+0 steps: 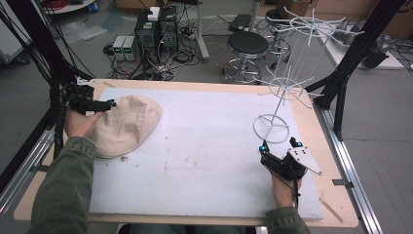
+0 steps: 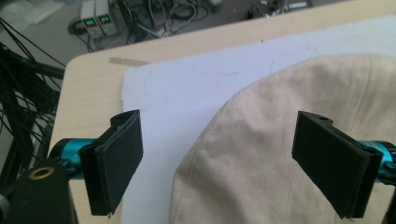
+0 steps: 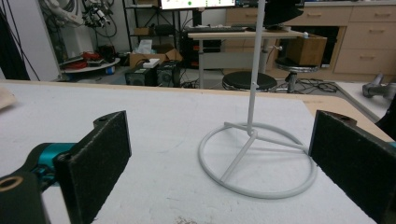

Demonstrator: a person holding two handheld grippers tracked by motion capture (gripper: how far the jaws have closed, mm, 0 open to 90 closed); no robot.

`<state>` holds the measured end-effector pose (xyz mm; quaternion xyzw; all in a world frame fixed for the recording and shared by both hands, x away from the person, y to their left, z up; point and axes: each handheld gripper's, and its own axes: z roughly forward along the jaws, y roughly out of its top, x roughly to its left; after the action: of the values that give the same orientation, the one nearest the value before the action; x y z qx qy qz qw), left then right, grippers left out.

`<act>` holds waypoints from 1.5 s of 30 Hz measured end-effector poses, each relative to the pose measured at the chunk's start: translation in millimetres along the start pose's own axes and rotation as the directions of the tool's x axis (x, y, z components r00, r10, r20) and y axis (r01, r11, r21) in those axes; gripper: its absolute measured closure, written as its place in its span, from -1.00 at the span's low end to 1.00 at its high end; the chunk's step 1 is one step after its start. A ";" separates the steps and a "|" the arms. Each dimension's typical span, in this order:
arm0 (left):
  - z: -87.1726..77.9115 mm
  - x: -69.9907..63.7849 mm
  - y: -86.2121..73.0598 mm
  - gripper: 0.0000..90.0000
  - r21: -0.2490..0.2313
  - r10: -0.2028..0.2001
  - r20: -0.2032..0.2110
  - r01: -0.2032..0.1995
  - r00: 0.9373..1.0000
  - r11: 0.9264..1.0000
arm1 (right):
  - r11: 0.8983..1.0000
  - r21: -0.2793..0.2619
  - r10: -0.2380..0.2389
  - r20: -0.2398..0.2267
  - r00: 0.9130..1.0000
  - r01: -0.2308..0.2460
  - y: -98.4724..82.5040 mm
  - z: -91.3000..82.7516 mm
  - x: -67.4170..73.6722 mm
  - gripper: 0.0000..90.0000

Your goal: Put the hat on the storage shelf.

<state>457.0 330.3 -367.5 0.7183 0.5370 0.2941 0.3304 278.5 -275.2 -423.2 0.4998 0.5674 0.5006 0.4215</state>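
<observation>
**Pretty cluttered workshop back there**

Grey floor point(image 1: 73, 53) with a mess of cables around two black computer towers point(image 1: 157, 28) and a pair of small power supplies point(image 1: 124, 47). A black round stool point(image 1: 247, 45) sits behind the wooden table point(image 1: 311, 122). Black metal frame posts point(image 1: 363, 36) on both sides. Wooden drawers point(image 3: 359, 39) and a desk point(image 3: 243, 35) further back.

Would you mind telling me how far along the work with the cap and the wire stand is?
Early on. Nothing looks finished: the cap lies flat on the white mat, apart from the wire stand. The left gripper is open over the cap's edge; the right gripper is open at the stand's ring base. Gripping and moving the cap remain.
</observation>
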 end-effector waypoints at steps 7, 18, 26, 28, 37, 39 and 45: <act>15.4 11.5 -7.3 -0.61 0.058 -0.009 0.033 0.007 0.999 0.998 | 1.000 -0.001 0.003 -0.003 1.000 -0.003 -0.2 -0.5 0.0 -0.89; 29.3 20.5 -16.6 -0.61 0.143 -0.020 0.048 0.013 0.999 0.990 | 1.000 0.004 -0.012 -0.009 1.000 0.012 -0.6 -0.6 1.4 -0.89; 40.0 14.9 -21.5 -0.62 0.212 0.005 0.048 -0.015 0.999 0.977 | 1.000 0.004 -0.017 0.010 1.000 0.017 -0.6 -1.8 0.8 -0.89; 42.6 13.8 -23.0 -0.61 0.234 0.011 0.046 -0.022 0.999 0.972 | 1.000 0.007 -0.022 0.009 1.000 0.022 -0.7 -1.7 1.0 -0.89; 54.3 13.4 -31.8 -0.49 0.333 0.010 0.087 -0.038 0.996 0.942 | 1.000 0.007 -0.029 0.009 1.000 0.029 -1.0 -2.1 1.4 -0.89; 55.3 13.8 -32.7 -0.42 0.336 0.000 0.104 -0.035 0.995 0.941 | 0.999 0.007 -0.034 0.008 0.999 0.034 -1.0 -2.0 1.4 -0.89; 53.9 13.0 -32.2 -0.27 0.337 0.001 0.122 -0.042 0.993 0.940 | 0.999 0.008 -0.035 0.007 0.999 0.034 -1.1 -2.0 1.1 -0.89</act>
<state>483.5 340.9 -424.9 0.7867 0.5508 0.1572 0.2301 276.2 -274.3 -424.0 0.4933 0.5764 0.4894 0.4300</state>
